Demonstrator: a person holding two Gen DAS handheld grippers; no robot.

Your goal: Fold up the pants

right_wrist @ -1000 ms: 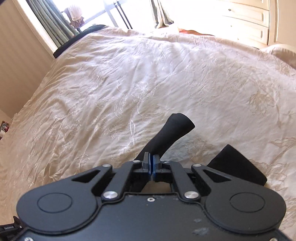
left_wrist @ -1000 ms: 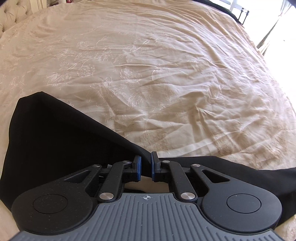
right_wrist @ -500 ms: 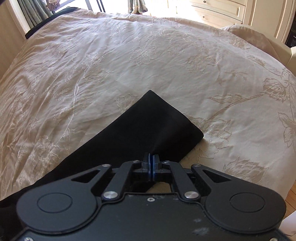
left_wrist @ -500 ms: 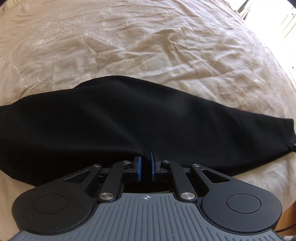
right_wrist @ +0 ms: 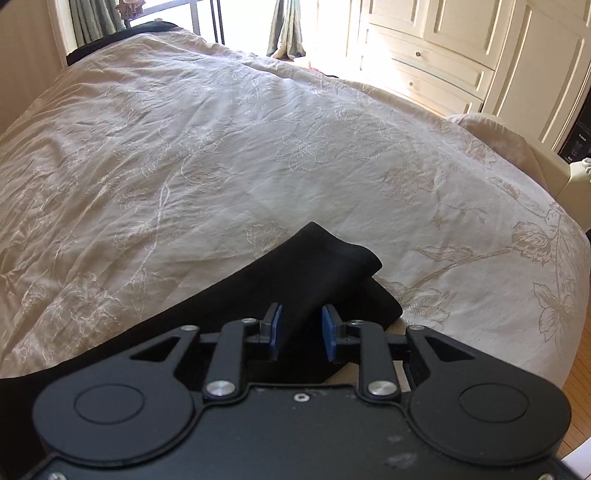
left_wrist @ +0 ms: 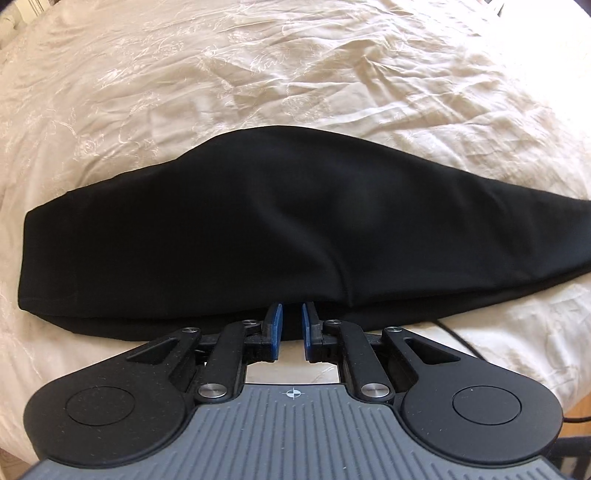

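Note:
The black pants (left_wrist: pixel 280 229) lie folded lengthwise across the cream bedspread (left_wrist: pixel 258 74), waist end at the left, legs running right. My left gripper (left_wrist: pixel 291 325) sits at the near edge of the pants, jaws slightly apart, holding nothing. In the right wrist view the leg ends of the pants (right_wrist: pixel 325 266) lie stacked, the top hem a little curled. My right gripper (right_wrist: pixel 302 326) is open over the near edge of the leg ends, with cloth between the blue pads but not pinched.
The embroidered bedspread (right_wrist: pixel 221 147) spreads far beyond the pants. White cupboards and drawers (right_wrist: pixel 461 55) stand past the bed's far right side. Curtains and a window (right_wrist: pixel 288 22) are at the back. A wooden floor (right_wrist: pixel 580 398) shows at the bed's right edge.
Both grippers have laid the pants down on the bed. The right gripper, shut on the leg ends before, has opened. The left jaws have widened slightly and let go.

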